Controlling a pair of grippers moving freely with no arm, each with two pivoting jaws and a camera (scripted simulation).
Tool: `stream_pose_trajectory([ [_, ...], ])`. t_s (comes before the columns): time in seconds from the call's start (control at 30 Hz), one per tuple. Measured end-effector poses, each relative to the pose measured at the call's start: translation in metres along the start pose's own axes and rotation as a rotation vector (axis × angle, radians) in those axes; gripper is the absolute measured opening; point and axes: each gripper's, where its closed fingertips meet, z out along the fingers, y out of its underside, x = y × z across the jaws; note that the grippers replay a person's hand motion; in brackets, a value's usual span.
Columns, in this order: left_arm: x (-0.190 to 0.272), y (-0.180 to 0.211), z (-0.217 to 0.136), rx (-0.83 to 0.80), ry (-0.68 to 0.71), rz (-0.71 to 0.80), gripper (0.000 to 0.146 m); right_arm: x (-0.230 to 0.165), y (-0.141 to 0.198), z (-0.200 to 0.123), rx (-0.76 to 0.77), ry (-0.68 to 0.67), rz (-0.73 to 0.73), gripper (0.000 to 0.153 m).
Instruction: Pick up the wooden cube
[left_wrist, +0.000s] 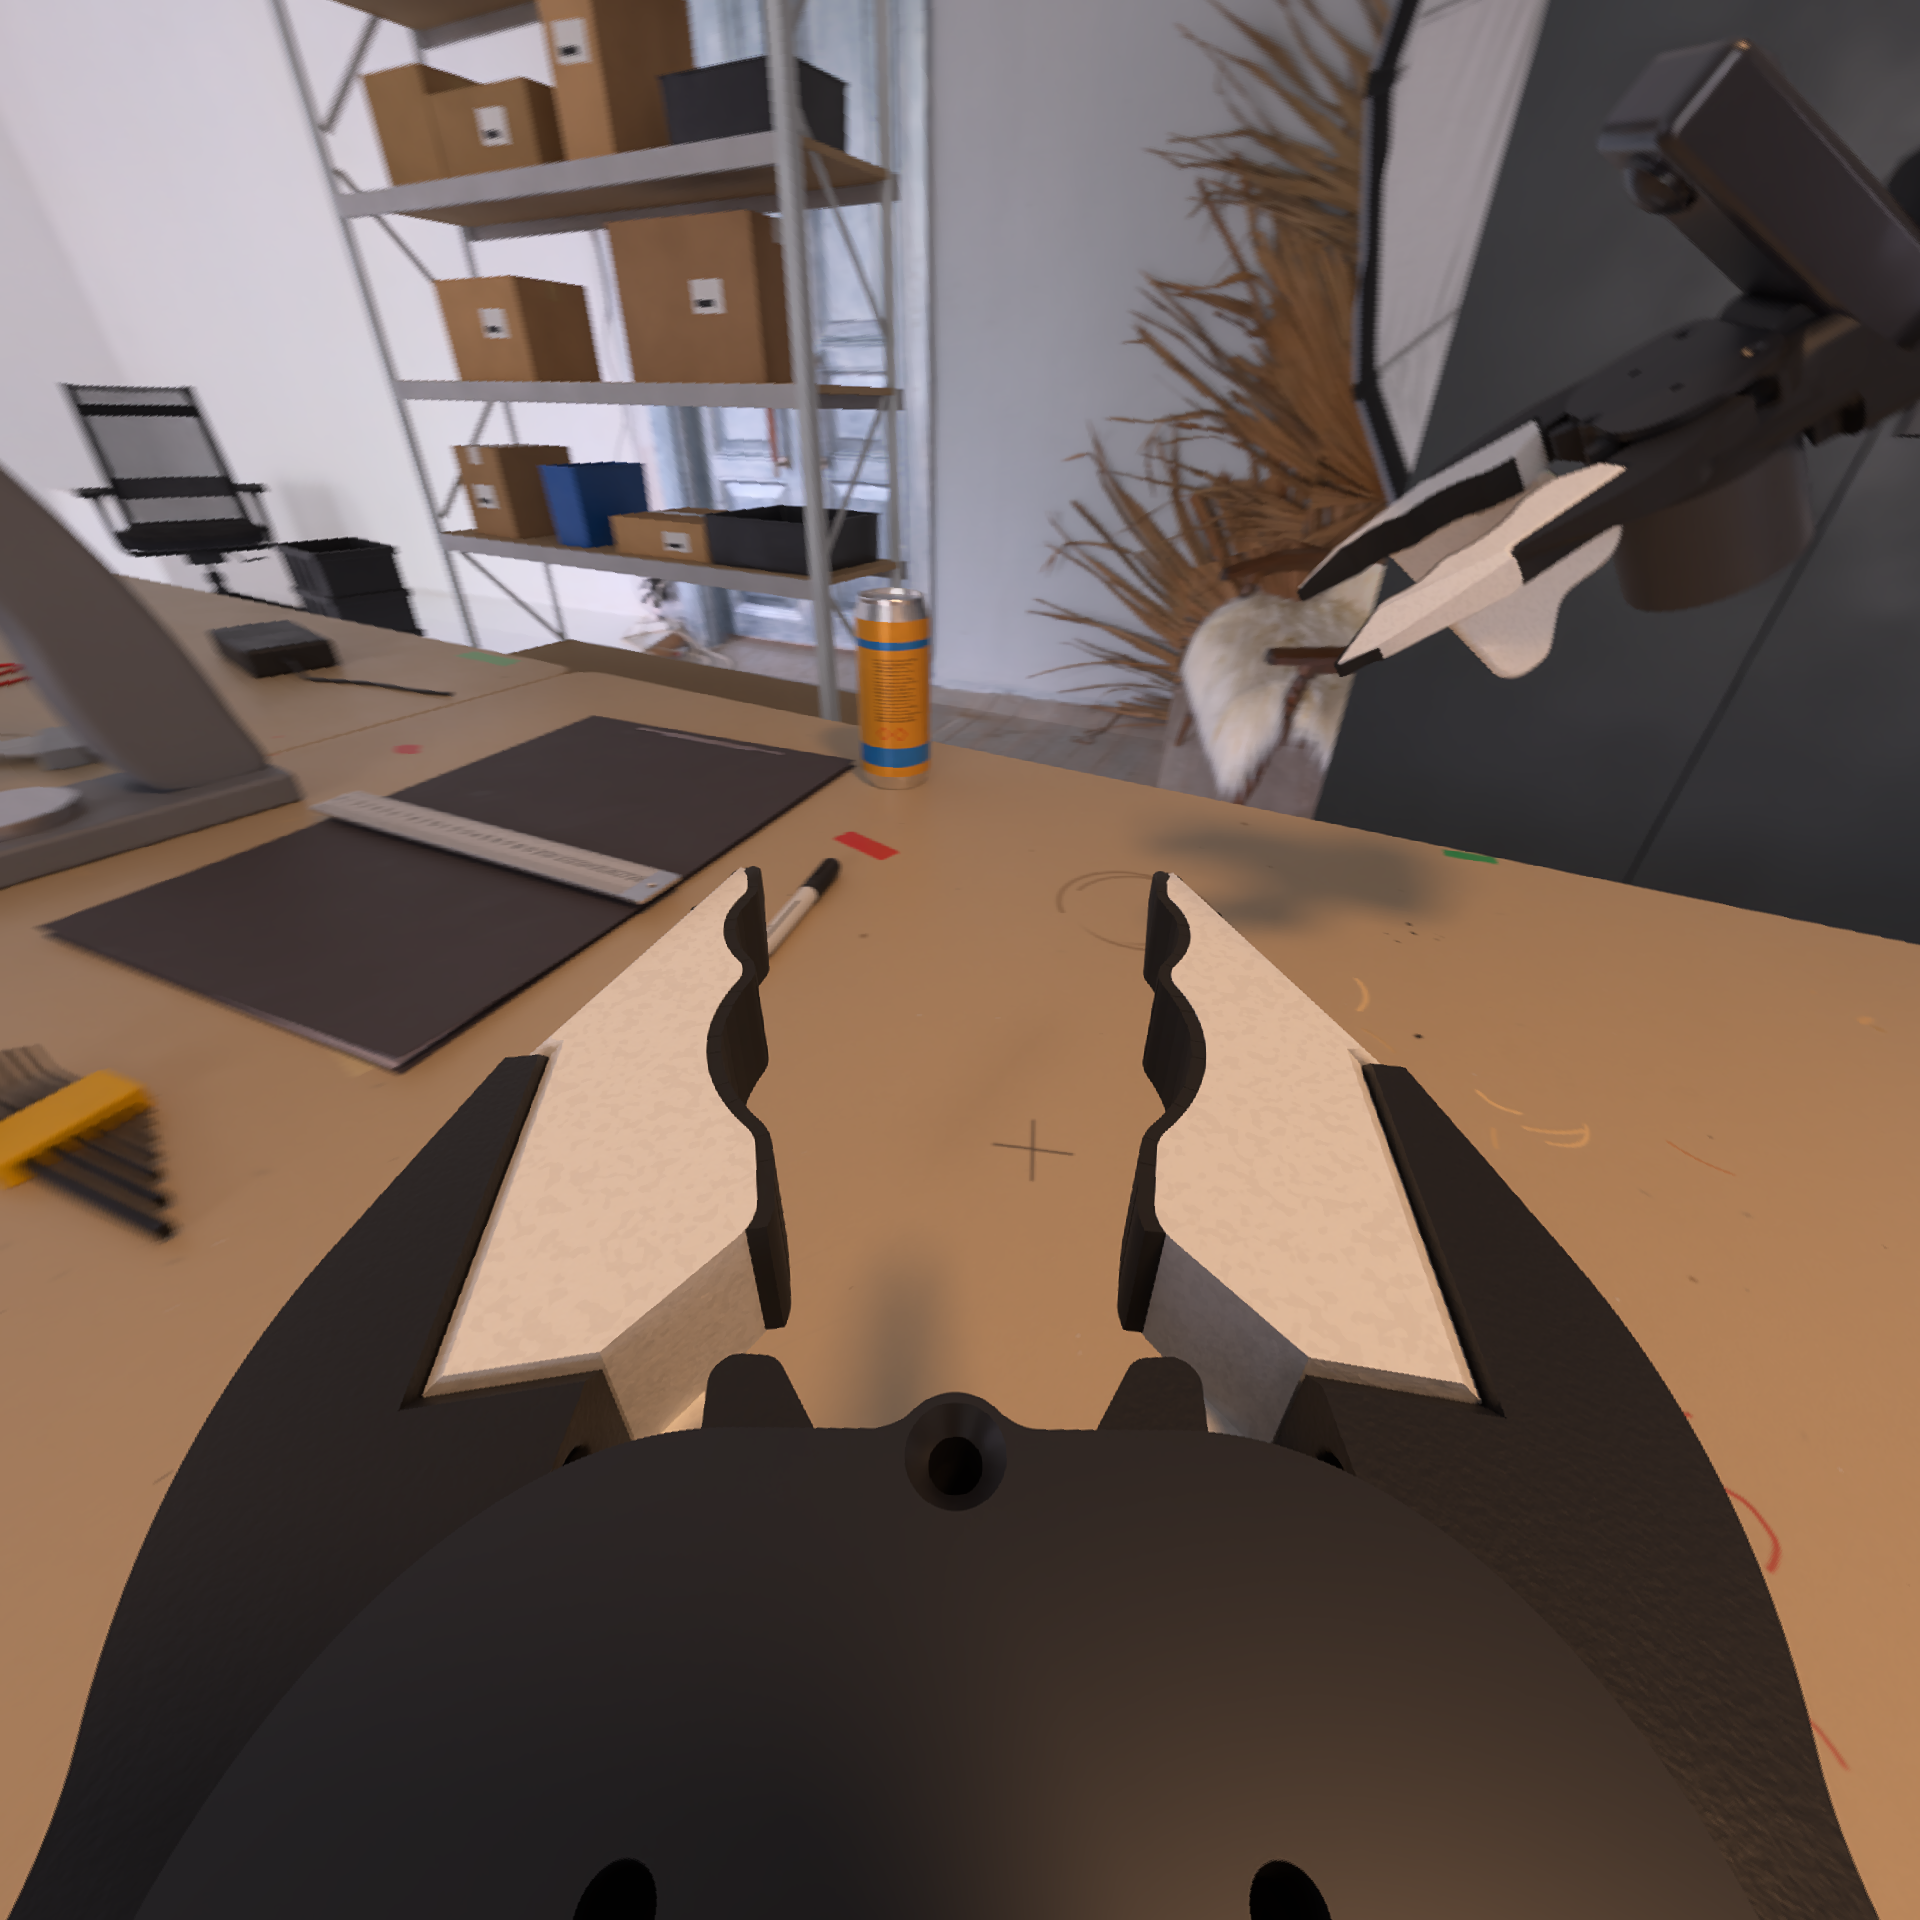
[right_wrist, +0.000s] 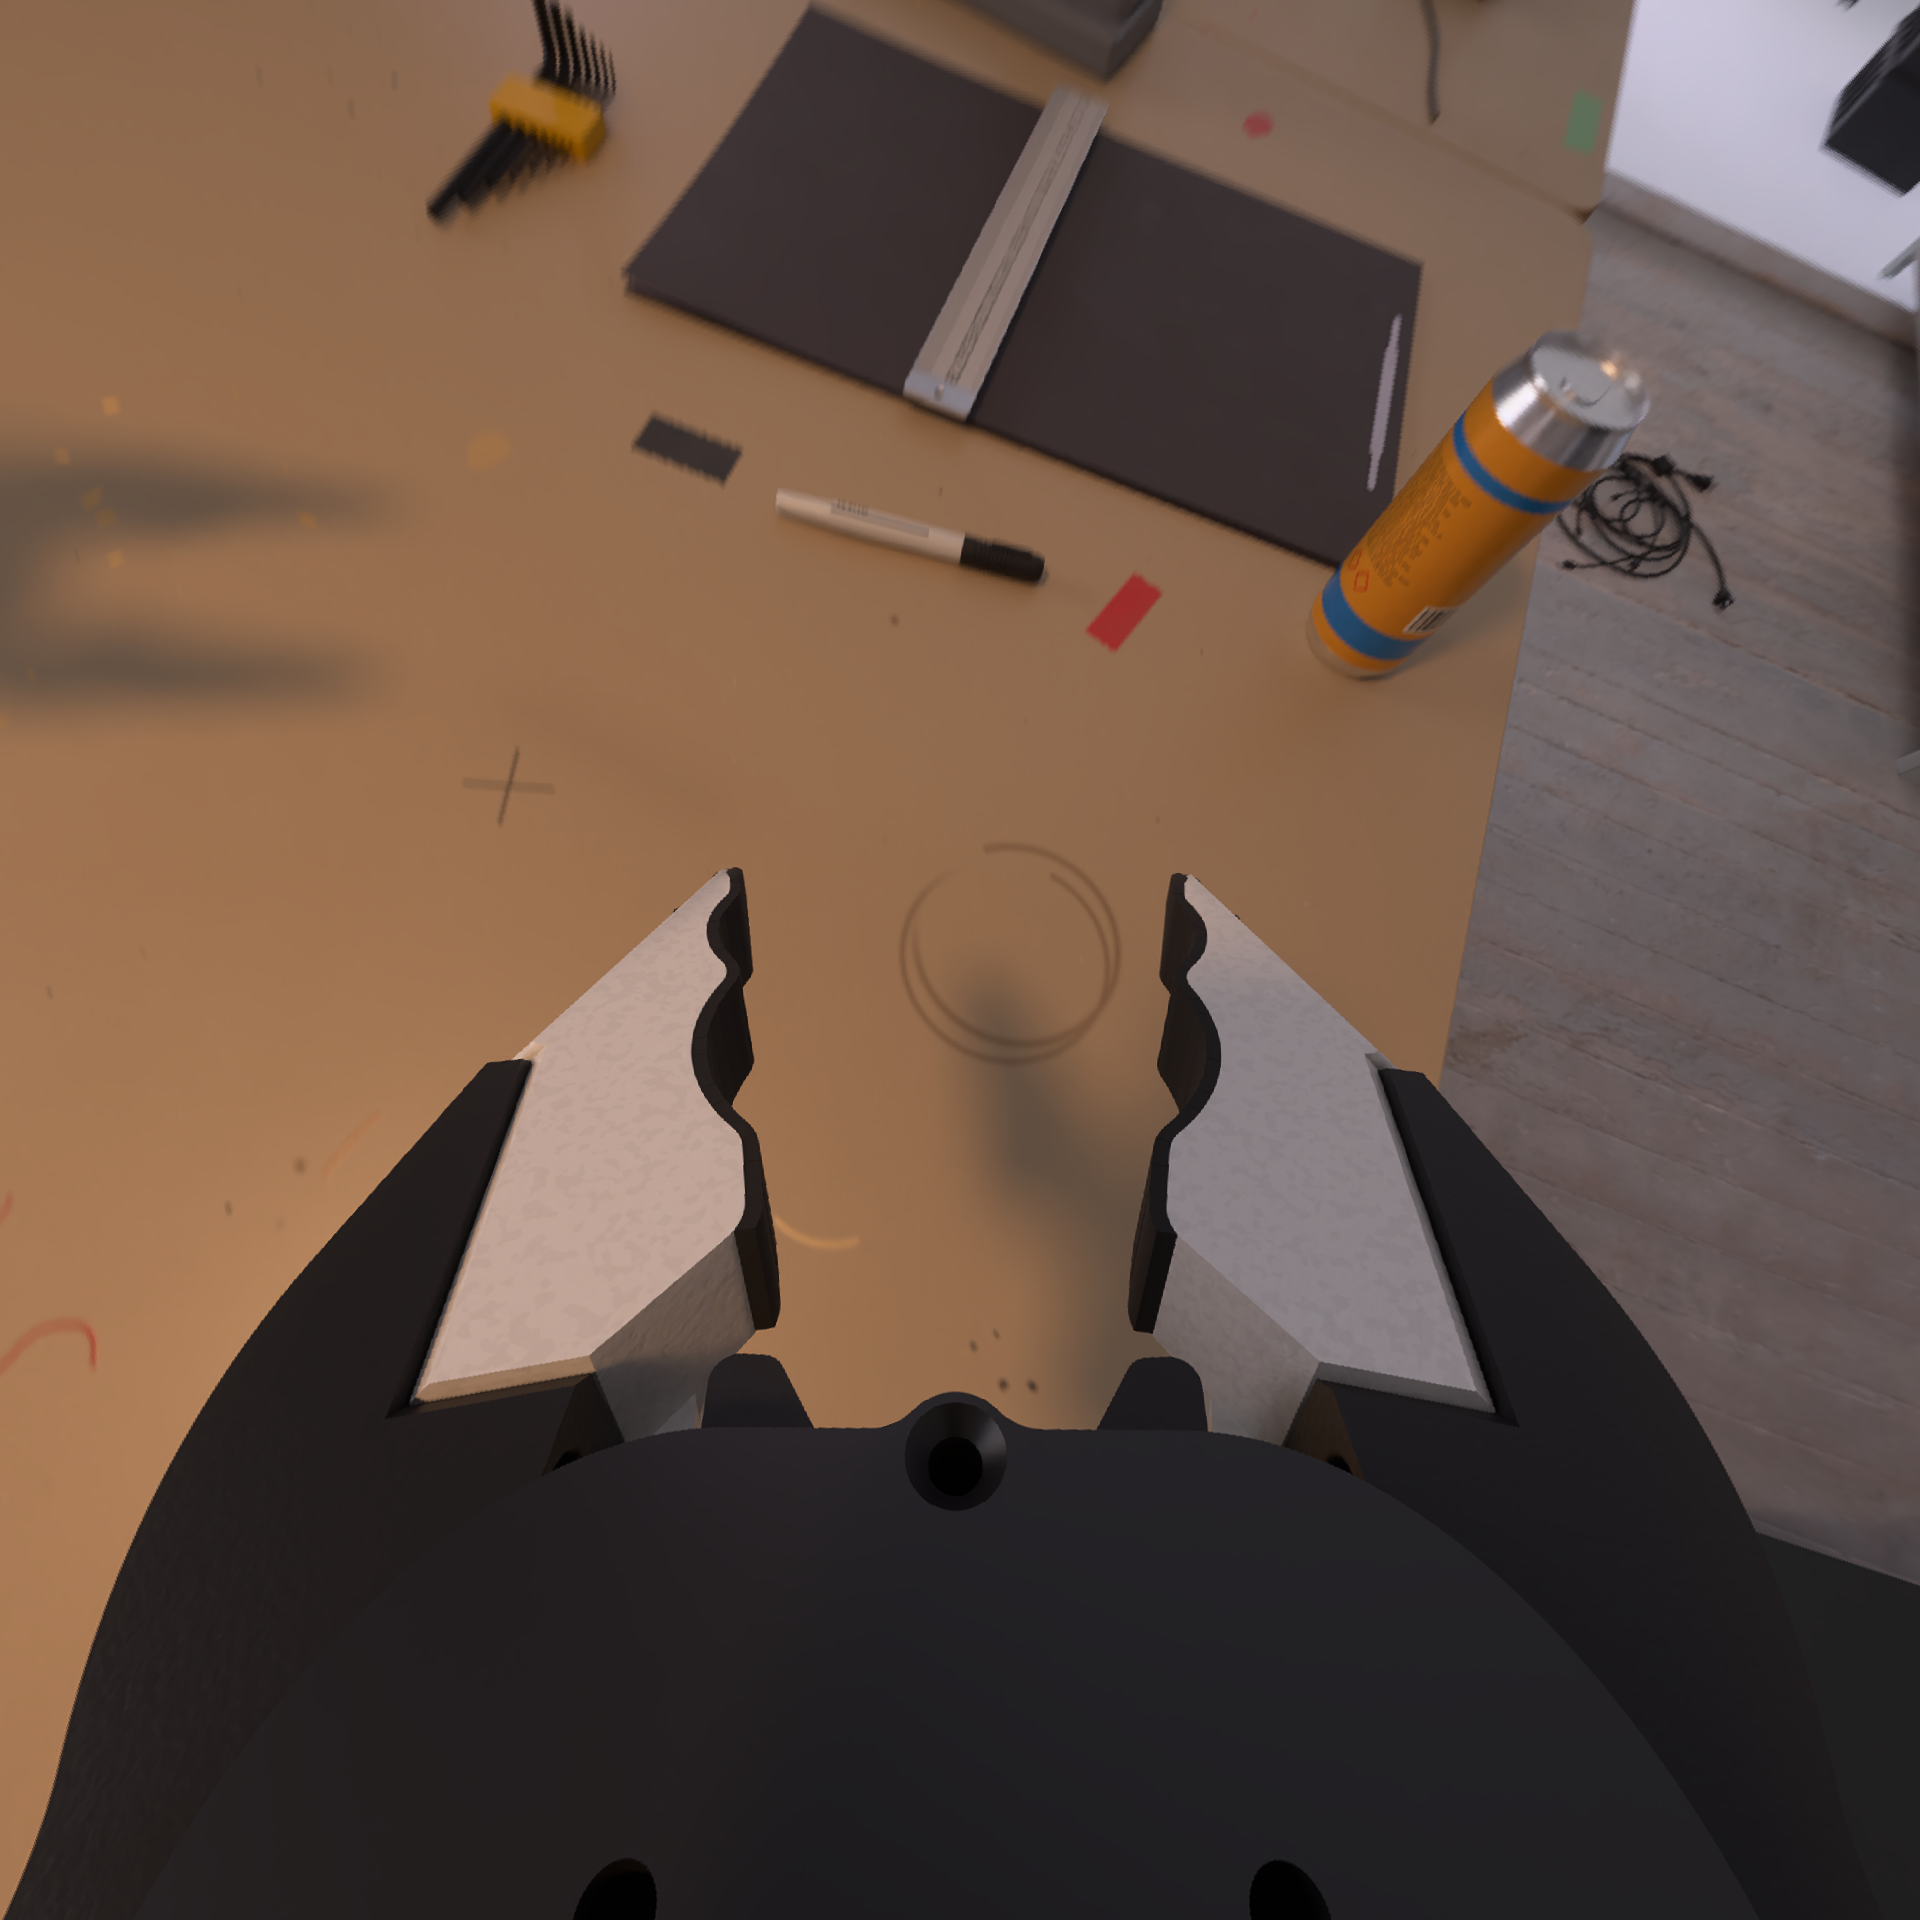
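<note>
No wooden cube shows in either view. My left gripper (left_wrist: 956, 883) is open and empty, low over the tan table (left_wrist: 1039, 1039), with a drawn cross mark between its fingers. My right gripper (right_wrist: 956, 878) is open and empty, higher above the table (right_wrist: 727, 727), over a drawn pencil circle. It also shows in the left wrist view (left_wrist: 1325, 629), up at the right and pointing down to the left, jaws apart.
An orange and blue can (left_wrist: 894, 686) (right_wrist: 1475, 509) stands near the table's far edge. Nearby lie a marker (left_wrist: 805, 902) (right_wrist: 909, 535), a black mat (left_wrist: 447, 935) (right_wrist: 1195, 343) with a metal ruler (left_wrist: 499, 831) (right_wrist: 1003, 255), a yellow hex key set (left_wrist: 73, 1132) (right_wrist: 540, 114) and red tape (left_wrist: 865, 845) (right_wrist: 1122, 611).
</note>
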Motion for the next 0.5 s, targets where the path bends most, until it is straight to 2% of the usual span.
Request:
stream_pose_trajectory([
  [0.1,-0.014,-0.015,-0.023,-0.012,-0.101,0.003,0.074,-0.004,-0.014,0.005,0.08,0.031,0.054,0.083],
  [0.23,-0.042,-0.027,-0.063,-0.066,-0.315,0.021,0.074,-0.01,-0.032,0.014,0.192,0.045,0.088,0.086],
  [0.37,-0.067,-0.035,-0.109,-0.129,-0.486,0.029,0.073,-0.014,-0.036,0.031,0.232,0.049,0.104,0.087],
  [0.5,-0.09,-0.038,-0.154,-0.226,-0.623,0.094,0.071,-0.023,-0.038,0.048,0.277,-0.011,0.124,0.084],
])
